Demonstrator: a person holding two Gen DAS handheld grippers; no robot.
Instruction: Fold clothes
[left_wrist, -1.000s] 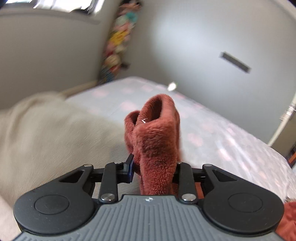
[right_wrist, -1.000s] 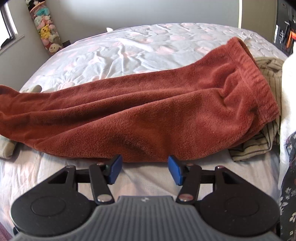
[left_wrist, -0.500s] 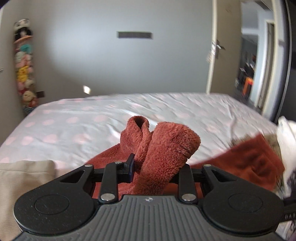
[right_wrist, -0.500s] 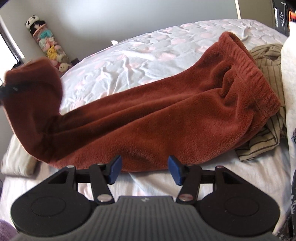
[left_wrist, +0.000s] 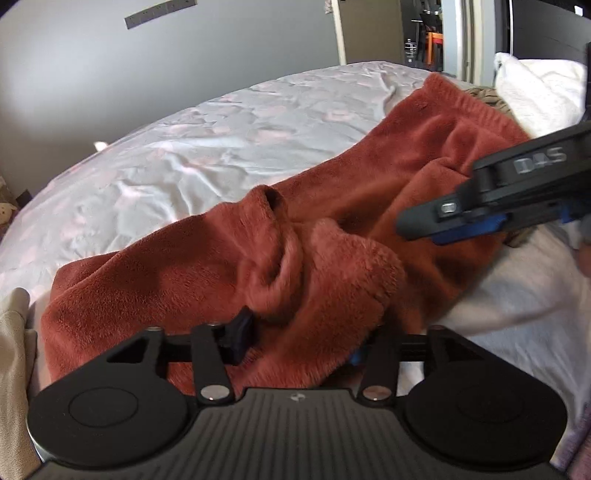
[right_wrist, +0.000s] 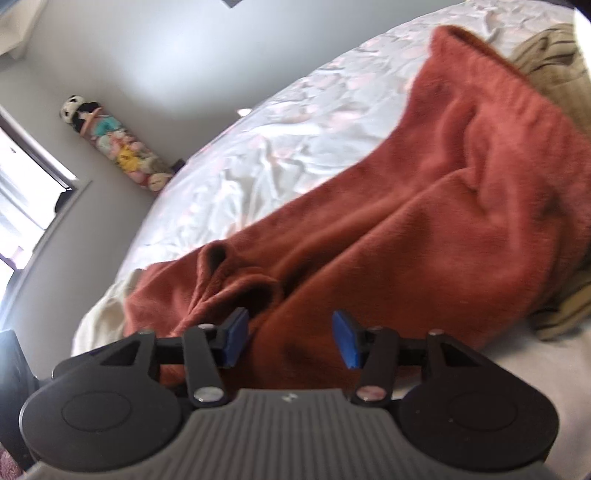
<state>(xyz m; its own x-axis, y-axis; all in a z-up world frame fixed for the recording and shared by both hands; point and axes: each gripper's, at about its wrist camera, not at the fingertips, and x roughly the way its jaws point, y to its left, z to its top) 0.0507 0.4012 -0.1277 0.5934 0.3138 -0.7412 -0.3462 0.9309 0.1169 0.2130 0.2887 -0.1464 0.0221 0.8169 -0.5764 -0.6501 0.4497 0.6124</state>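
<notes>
Now the left gripper (left_wrist: 301, 334) is letting go: its jaws are opening, with the bunched cuffs of the rust fleece trousers (left_wrist: 332, 229) between them but the left pad standing clear of the pile. The leg ends sit low in the centre of the left view, lying on top of the trousers' upper half, so the lengthwise fold looks laid down — the cuffs just need to be released and squared toward the waistband (left_wrist: 476, 110) at upper right.

The right gripper (right_wrist: 290, 338) is closing at a middling width over the folded fleece at lower centre of its own view; whether its pads touch the cloth I cannot tell. It also shows at the right edge of the left view, reaching in over the trousers.

A second ago the trousers lay stretched full length across the bed (left_wrist: 207, 147), the left gripper clamped on the cuffs at the far left, held up in the air. Since then the cuffs have come across and down onto the trousers, and the right gripper has tilted in toward them.
</notes>
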